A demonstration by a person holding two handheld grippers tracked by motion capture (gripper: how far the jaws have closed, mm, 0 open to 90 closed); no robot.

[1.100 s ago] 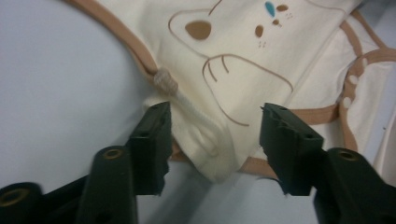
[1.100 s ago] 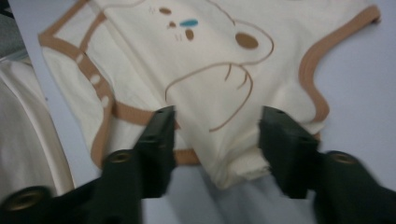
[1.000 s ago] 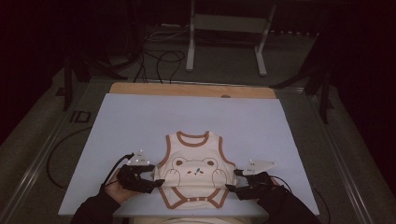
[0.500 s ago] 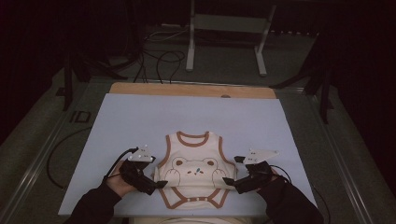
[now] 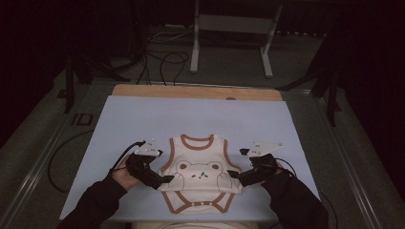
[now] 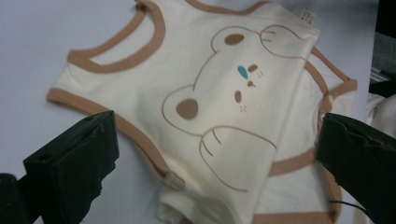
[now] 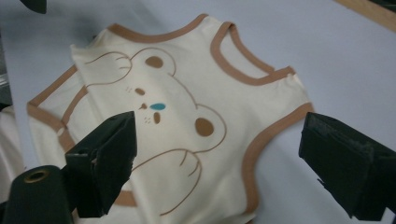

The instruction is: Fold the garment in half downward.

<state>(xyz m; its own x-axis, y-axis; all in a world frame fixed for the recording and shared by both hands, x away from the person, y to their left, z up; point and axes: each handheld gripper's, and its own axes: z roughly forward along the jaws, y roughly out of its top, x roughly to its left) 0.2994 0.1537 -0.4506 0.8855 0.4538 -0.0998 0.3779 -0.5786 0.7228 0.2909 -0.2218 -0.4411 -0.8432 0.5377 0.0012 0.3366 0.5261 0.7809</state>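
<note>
Cream baby bodysuit (image 5: 198, 179) with brown trim and bear print lies flat on the pale blue table cover (image 5: 143, 119), lower centre of the high view, neck pointing up-frame. Left gripper (image 5: 166, 180) at its left edge, right gripper (image 5: 235, 181) at its right edge. Both jaw pairs have just been opening and now stand spread wide, pinching nothing; fabric lies beneath them.

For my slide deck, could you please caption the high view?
Both open grippers, left and right, flank a cream bear bodysuit lying flat on a pale blue mat.
</note>
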